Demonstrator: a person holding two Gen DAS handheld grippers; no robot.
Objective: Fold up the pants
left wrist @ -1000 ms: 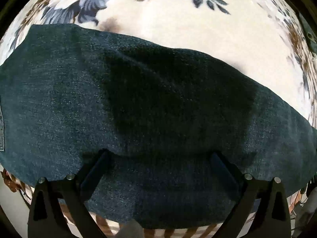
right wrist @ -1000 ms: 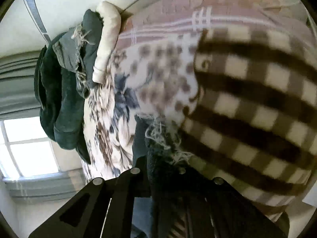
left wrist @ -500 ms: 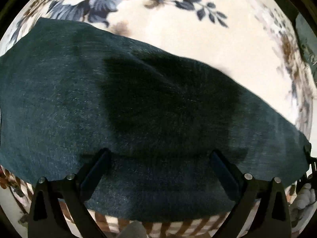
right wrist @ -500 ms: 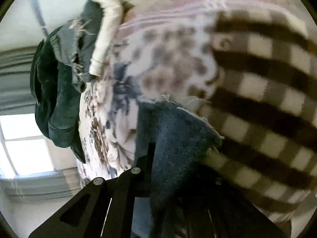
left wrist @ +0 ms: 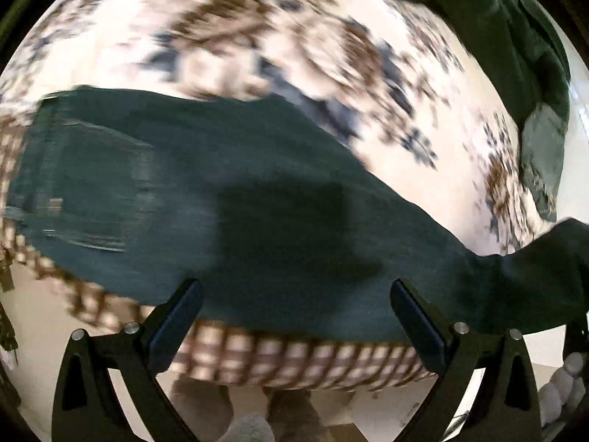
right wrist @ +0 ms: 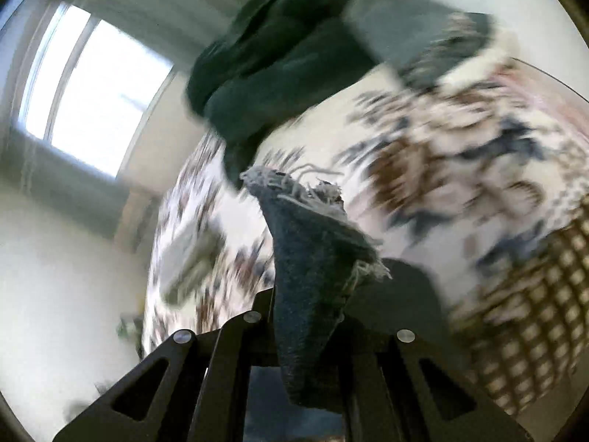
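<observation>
Dark blue denim pants [left wrist: 228,199] lie stretched across the floral bedspread [left wrist: 294,55], waist and back pocket at the left, leg running to the right where it lifts off the bed. My left gripper [left wrist: 294,316] is open and empty, hovering just above the pants' near edge. My right gripper [right wrist: 313,316] is shut on the frayed hem [right wrist: 309,250] of a pant leg, which stands up between its jaws above the bed.
A pile of dark green and grey clothes [left wrist: 530,73] lies at the far side of the bed; it also shows in the right wrist view [right wrist: 287,66]. A brown checked blanket [left wrist: 302,361] hangs over the near edge. A window [right wrist: 92,92] is at the left.
My left gripper has pulled back and up, so more of the pants and the bed edge show. My right gripper has lifted and swung with the hem, away from the checked blanket.
</observation>
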